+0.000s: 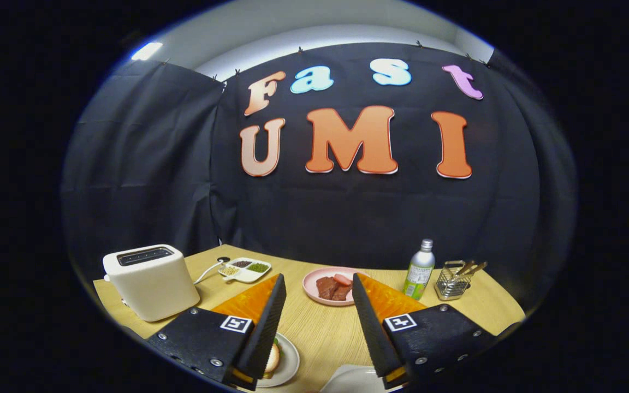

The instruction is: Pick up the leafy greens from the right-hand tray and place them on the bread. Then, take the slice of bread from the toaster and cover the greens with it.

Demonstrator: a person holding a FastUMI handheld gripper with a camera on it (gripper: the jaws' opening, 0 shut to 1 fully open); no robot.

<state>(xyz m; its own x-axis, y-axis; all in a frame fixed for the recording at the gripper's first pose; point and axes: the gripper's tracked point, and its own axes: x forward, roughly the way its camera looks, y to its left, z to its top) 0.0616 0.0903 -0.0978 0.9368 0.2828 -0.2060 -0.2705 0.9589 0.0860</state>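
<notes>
Jaws: spread wide, nothing between them; gripper [319,292] held level above the table [320,327], pointing toward the back wall.
Greens: none made out; a pale tray [350,380] edge shows low down, just inside the right finger, contents hidden.
Bread base: sits on a grey plate [287,363] low beside the left finger, partly covered by it; a hint of green on it, too small to judge.
Toaster [150,281]: ahead and left of the left finger, slot facing up; no slice seen rising from it.
Key relation: plate and tray both lie under the fingers, not ahead; likely needs a downward tilt, tray to the right, plate to the left.
Other things: pink plate [312,289] with meat [333,287] ahead between the fingers; bottle [420,270], wire basket [452,281], small divided dish [244,269] beyond.
</notes>
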